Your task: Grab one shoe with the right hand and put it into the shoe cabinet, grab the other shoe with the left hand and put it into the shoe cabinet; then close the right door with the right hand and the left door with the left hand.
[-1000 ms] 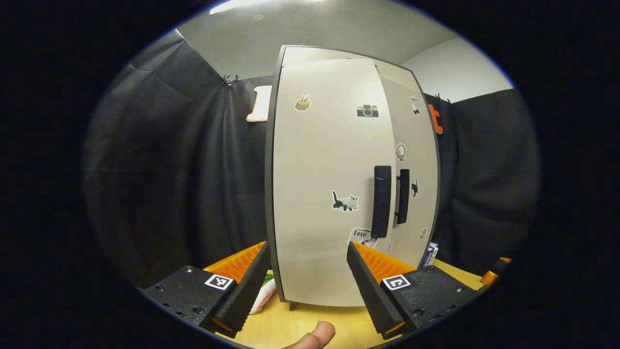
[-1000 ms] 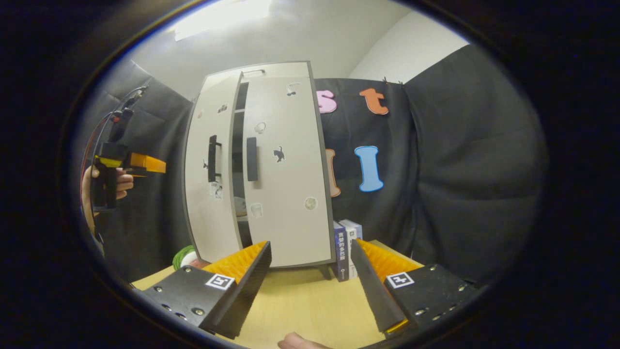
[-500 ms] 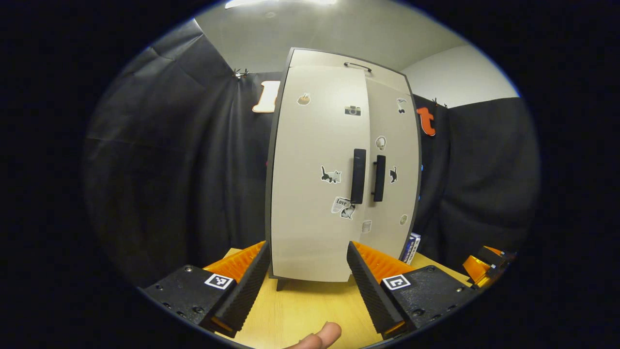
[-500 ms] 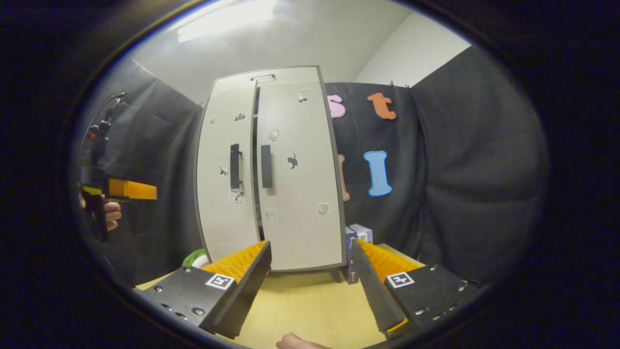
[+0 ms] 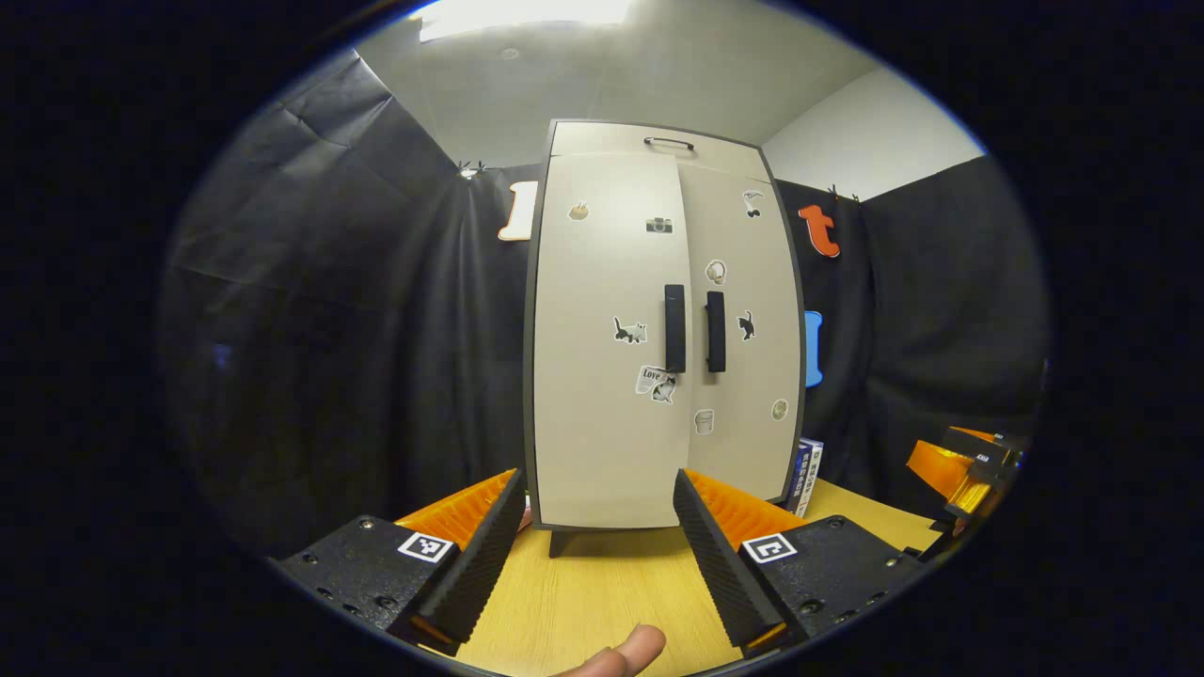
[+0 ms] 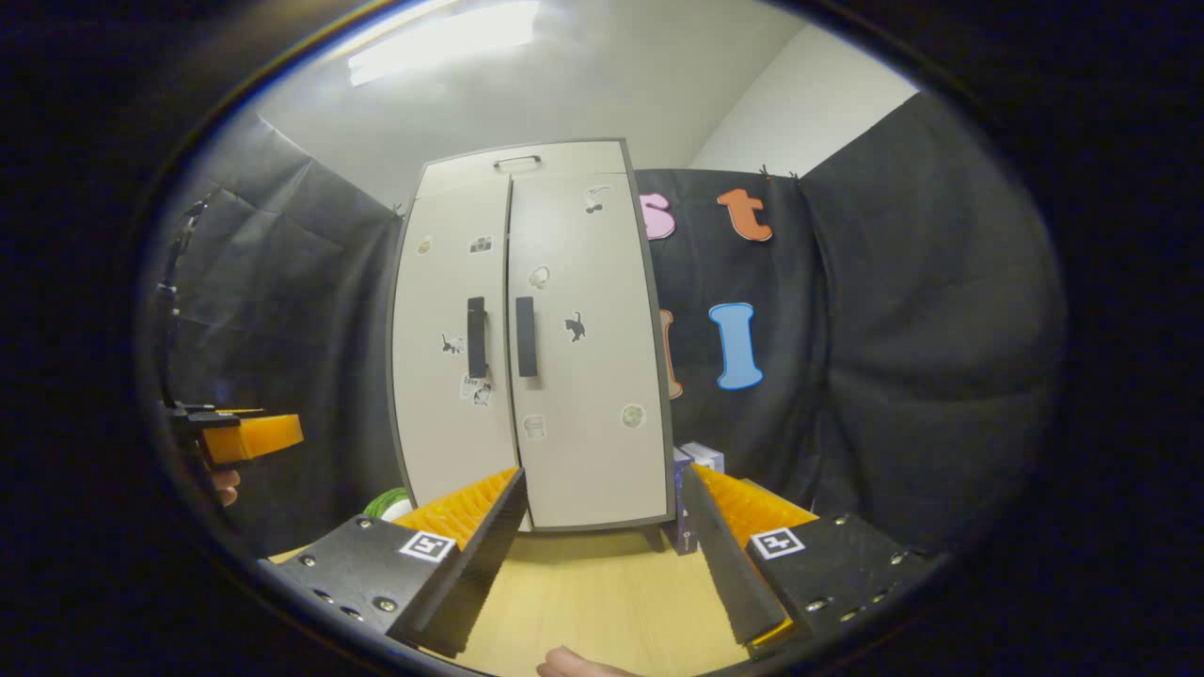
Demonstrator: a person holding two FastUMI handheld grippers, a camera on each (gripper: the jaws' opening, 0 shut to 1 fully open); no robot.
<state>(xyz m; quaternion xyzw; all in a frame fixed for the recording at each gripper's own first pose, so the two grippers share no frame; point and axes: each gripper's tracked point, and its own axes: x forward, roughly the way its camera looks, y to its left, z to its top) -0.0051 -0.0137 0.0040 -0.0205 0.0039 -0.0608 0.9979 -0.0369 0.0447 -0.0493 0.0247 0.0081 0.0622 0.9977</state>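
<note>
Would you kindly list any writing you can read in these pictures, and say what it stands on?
"Love": on a sticker on the cabinet's left door, beside the handle.
Print on the books right of the cabinet: too small to read.
The other door stickers are pictures without words.

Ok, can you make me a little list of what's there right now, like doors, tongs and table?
cabinet: upright on the table, stickers on its front
left door: shut
right door: shut
handles: two dark bars side by side
left tongs: open, holding nothing
right tongs: open, holding nothing
table: wooden
books: beside the cabinet
</note>
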